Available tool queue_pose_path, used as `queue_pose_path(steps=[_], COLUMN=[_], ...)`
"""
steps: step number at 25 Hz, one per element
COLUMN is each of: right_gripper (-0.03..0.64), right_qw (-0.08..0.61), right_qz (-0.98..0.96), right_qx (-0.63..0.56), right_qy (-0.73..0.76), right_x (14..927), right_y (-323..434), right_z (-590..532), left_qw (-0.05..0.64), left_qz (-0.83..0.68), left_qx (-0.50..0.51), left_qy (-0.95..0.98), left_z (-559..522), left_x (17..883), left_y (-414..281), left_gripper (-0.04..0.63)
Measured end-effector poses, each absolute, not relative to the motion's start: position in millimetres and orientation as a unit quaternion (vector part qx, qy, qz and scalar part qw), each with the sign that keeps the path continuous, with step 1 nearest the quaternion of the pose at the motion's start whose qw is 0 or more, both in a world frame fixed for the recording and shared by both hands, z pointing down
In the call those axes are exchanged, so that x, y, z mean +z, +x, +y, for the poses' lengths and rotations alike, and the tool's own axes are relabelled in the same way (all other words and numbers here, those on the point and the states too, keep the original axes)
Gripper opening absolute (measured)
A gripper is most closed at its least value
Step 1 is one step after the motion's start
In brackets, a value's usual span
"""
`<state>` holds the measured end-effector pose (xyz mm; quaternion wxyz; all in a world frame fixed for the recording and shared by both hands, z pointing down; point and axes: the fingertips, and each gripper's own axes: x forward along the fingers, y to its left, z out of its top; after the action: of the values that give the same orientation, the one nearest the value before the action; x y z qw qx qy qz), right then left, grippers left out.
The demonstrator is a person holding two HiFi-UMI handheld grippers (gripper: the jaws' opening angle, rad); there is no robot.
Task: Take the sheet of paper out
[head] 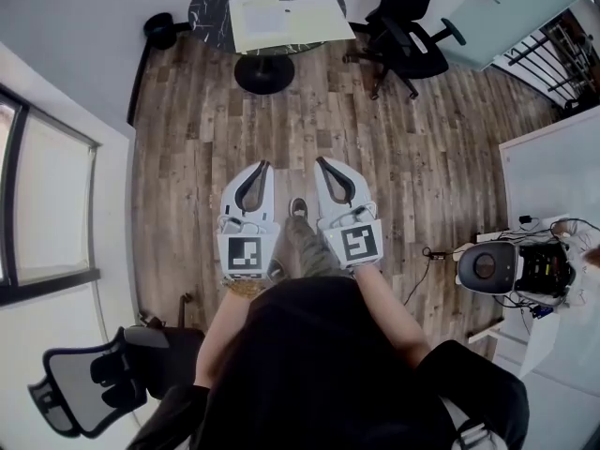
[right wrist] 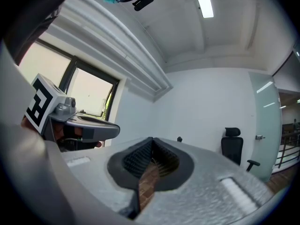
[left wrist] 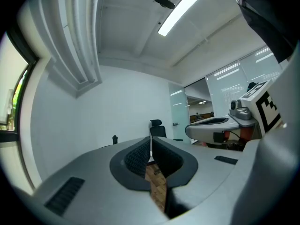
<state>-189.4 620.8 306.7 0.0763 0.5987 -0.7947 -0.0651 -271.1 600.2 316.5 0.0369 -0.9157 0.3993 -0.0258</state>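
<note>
Pale yellow sheets of paper (head: 281,22) lie on a round dark marble table (head: 211,7) at the far end of the room. My left gripper (head: 262,165) and right gripper (head: 321,162) are held side by side in front of my body, well short of the table, over the wood floor. Both are shut with nothing between the jaws. In the left gripper view the jaws (left wrist: 151,139) meet at the tips; the right gripper view shows the same (right wrist: 151,139). Neither gripper view shows the paper.
A black office chair (head: 405,28) stands right of the table. Another black chair (head: 89,392) is at the lower left by the window. A white desk (head: 553,172) with cables and a device (head: 487,267) lies to the right. Wood floor (head: 197,139) stretches between me and the table.
</note>
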Motion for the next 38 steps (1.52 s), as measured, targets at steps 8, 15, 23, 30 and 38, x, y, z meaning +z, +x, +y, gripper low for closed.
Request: queue_pose_path(steps=[8,15,23,30,38], right_gripper=[-0.002,-0.002,-0.002,-0.002,-0.002], right_qw=[0.055,0.052,0.055,0.06,0.082], right_qz=[-0.812,-0.826,-0.835,-0.828,-0.826], right_qx=[-0.056,-0.042,-0.019,0.002,0.005], right_qy=[0.578,0.559,0.547,0.558,0.558], right_x=[312.3,315.7,333.0,354.3,357.9], right_y=[-150.9,-103.8,-47.0,-28.4,-45.7], right_z=[520.3,441.6,369.4,313.0,225.5], left_qw=[0.045,0.052,0.054,0.019,0.016], left_qz=[0.413,0.423,0.438,0.441,0.423], left_qx=[-0.049,-0.061,-0.068,-0.08,-0.065], left_qy=[-0.908,-0.903,-0.895,-0.894,-0.904], left_z=[514.3,434.3,363.4,309.2,212.3], left_x=[318.3,316.1,320.9,339.7,356.8], left_y=[-237.4,-189.9,-142.7,-142.4,-162.5], left_gripper=[0.023,0.023,0.023,0.023,0.023])
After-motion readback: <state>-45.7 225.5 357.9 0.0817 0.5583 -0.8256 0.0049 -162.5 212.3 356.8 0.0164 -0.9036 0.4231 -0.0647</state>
